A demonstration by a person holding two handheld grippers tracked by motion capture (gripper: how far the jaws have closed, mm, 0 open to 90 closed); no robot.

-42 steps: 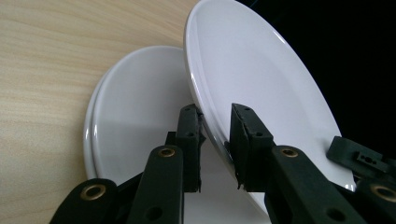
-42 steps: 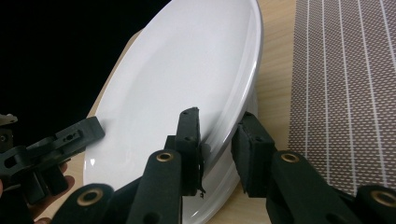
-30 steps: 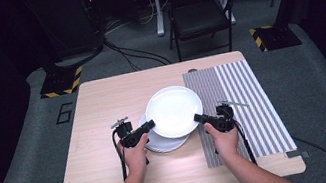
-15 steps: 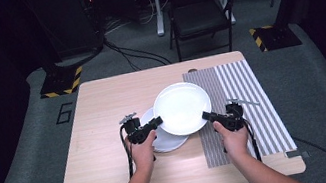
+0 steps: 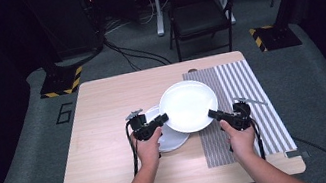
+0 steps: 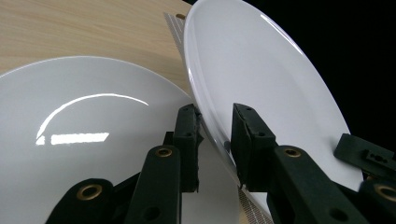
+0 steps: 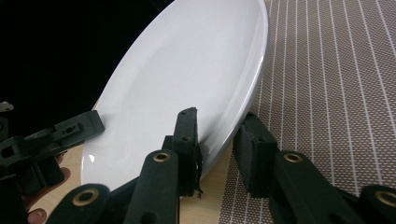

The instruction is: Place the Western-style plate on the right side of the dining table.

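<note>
While both of my hands are raised over the light wooden table point(image 5: 107, 132), I hold one round white glazed plate point(image 5: 188, 106) between them, lifted clear of the tabletop. My left gripper point(image 5: 161, 118) clamps the plate's left rim: in the left gripper view its two black jaws stand nearly closed, one pad on each face of the thin edge point(image 6: 212, 140). My right gripper point(image 5: 211, 113) clamps the opposite rim in the same manner; in the right gripper view the edge of the plate point(image 7: 187, 84) runs between the two pads, and the jaws are again almost closed on it.

In the high view the held plate hangs over the boundary between bare wood and the grey placemat with pale stripes point(image 5: 254, 101), which covers the right part of the table. Below and to the left of it lies a second round white plate point(image 5: 172, 140), resting flat on the wood and partly hidden by the raised one; in the left gripper view this lower plate point(image 6: 84, 140) spreads beneath my jaws. Beyond the far table edge stands a dark folding chair point(image 5: 200, 11).
</note>
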